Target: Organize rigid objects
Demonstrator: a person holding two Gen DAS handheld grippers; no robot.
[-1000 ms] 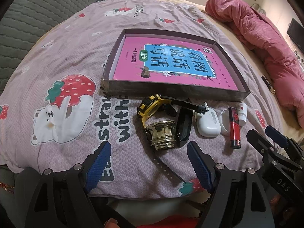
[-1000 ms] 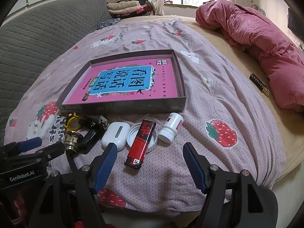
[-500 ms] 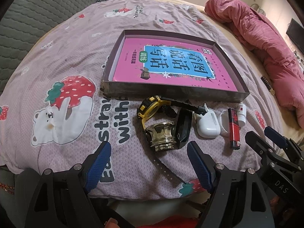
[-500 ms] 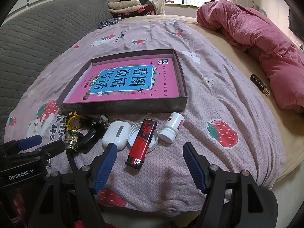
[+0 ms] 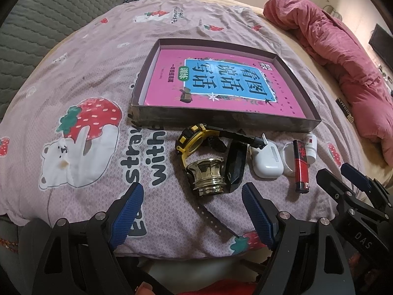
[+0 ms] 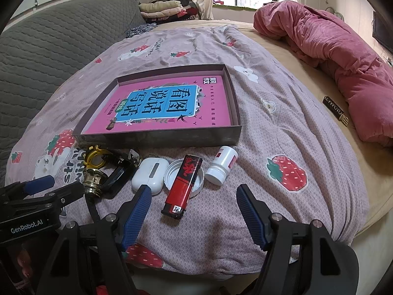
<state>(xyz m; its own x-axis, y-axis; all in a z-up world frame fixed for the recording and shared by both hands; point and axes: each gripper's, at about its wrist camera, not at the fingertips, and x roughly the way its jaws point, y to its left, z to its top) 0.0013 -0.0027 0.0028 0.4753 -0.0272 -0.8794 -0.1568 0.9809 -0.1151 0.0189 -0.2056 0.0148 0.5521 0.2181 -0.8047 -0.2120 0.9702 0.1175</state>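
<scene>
Clutter lies in a tight row just in front of the box [image 6: 157,139]: watch [image 5: 194,139], brass fitting [image 5: 207,177], white case [image 6: 151,173], lighter [image 6: 183,185] propped on a lid, pill bottle [image 6: 222,168]. Left gripper [image 5: 194,215] and right gripper [image 6: 194,209] hover with jaws apart, empty. Grabbing one piece could knock its touching neighbours or roll the bottle.
</scene>
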